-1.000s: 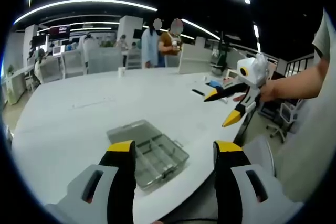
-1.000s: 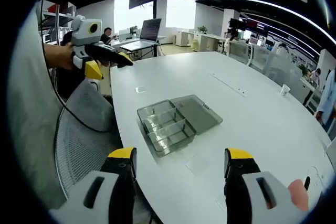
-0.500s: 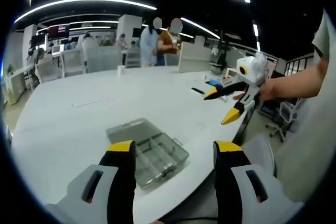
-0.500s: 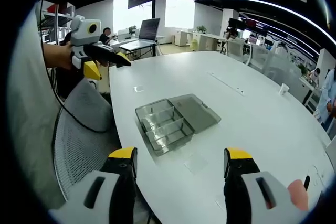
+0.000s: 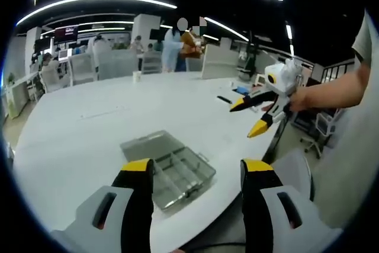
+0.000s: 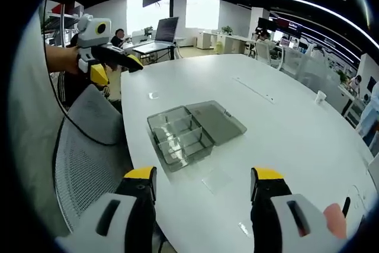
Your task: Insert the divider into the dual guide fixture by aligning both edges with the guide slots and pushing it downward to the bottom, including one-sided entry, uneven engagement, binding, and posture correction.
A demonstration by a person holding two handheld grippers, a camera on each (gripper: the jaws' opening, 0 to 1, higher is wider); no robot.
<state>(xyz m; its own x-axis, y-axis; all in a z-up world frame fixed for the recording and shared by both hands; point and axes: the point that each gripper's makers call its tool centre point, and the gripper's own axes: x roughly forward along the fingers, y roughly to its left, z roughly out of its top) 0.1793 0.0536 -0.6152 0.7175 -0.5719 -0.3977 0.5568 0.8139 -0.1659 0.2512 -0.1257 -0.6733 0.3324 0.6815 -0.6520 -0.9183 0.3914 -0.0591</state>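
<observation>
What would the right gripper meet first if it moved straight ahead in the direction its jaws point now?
Probably the small clear divider lying flat on the white table, just ahead of the right gripper. The open clear organizer box lies further along, slightly left. Depth is hard to judge here.

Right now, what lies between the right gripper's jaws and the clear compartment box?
In the right gripper view, between the right gripper and the clear compartment box lies bare white table with one small clear flat piece on it.
</observation>
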